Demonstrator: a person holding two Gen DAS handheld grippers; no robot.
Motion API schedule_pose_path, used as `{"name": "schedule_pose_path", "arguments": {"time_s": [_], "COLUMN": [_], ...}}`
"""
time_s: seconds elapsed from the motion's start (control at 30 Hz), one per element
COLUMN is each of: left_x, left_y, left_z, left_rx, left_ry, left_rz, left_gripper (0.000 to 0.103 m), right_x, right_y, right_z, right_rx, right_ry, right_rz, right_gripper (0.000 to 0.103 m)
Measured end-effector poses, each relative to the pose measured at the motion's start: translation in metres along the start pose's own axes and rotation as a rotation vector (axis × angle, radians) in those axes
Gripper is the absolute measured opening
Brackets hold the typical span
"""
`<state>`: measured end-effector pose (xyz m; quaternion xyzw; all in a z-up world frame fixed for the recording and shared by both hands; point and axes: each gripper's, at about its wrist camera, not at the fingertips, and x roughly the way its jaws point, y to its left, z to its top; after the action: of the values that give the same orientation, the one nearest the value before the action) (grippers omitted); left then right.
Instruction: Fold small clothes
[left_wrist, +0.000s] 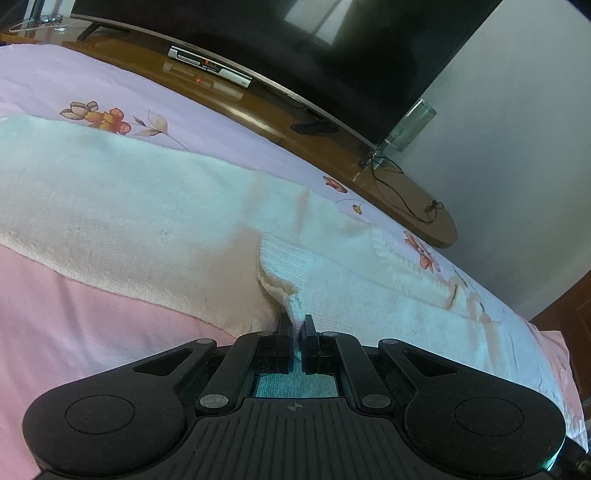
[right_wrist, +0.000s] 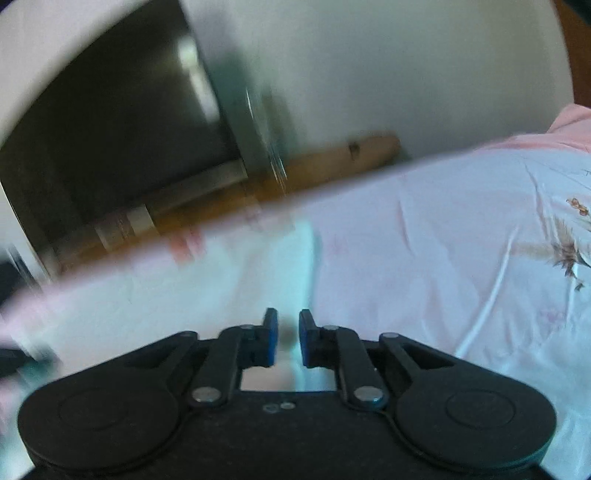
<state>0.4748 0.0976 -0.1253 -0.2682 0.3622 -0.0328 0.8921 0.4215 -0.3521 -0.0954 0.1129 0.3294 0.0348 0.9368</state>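
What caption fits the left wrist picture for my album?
Left gripper pinching a corner of the cream knitted sweater on the pink floral bedsheet.

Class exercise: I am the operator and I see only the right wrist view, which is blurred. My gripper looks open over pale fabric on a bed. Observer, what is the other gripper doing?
Observer: The left gripper is shut on a corner of a white knitted garment that lies on the floral bedsheet.
Operator: Is the garment lying flat?
Observer: Mostly flat; a ribbed, cuff-like part is folded over near the pinched corner.
Operator: What lies beyond the bed?
Observer: A wooden TV stand carrying a silver set-top box with lit red digits.
Operator: And my gripper?
Observer: The right gripper is open, with nothing between its fingers.
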Motion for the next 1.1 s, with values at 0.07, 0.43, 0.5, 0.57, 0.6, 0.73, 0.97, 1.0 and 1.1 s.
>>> {"name": "schedule_pose_path", "arguments": {"time_s": [0.07,0.43,0.5,0.57,0.6,0.73,0.97,1.0,1.1], "left_x": [-0.001,0.000,0.000,0.001,0.000,0.000,-0.022,-0.024,-0.012], "left_y": [-0.001,-0.003,0.000,0.001,0.002,0.002,0.010,0.010,-0.007], "left_z": [0.004,0.007,0.007,0.007,0.007,0.005,0.017,0.020,0.025], "left_rx": [-0.002,0.041,0.027,0.026,0.027,0.042,0.021,0.032,0.094], "left_ry": [0.010,-0.015,-0.017,-0.016,-0.014,-0.017,-0.112,-0.137,-0.114], "left_rz": [0.005,0.036,0.028,0.024,0.021,0.012,0.070,0.100,0.084], "left_gripper": [0.004,0.004,0.004,0.004,0.004,0.004,0.004,0.004,0.004], "right_x": [-0.001,0.044,0.056,0.070,0.075,0.081,0.070,0.065,0.052], "right_y": [-0.001,-0.010,-0.012,-0.017,-0.017,-0.030,-0.023,-0.019,0.000], "right_z": [0.008,0.052,0.059,0.066,0.066,0.064,0.071,0.072,0.072], "right_rx": [0.025,0.017,0.034,0.071,0.081,0.084,0.022,0.005,-0.088], "right_ry": [0.011,-0.076,-0.078,-0.049,-0.031,-0.013,-0.038,-0.055,-0.089], "right_rz": [0.000,0.011,0.013,0.036,0.050,0.034,0.021,0.028,0.031], "right_gripper": [0.016,0.024,0.024,0.024,0.021,0.007,0.017,0.017,0.017]}}
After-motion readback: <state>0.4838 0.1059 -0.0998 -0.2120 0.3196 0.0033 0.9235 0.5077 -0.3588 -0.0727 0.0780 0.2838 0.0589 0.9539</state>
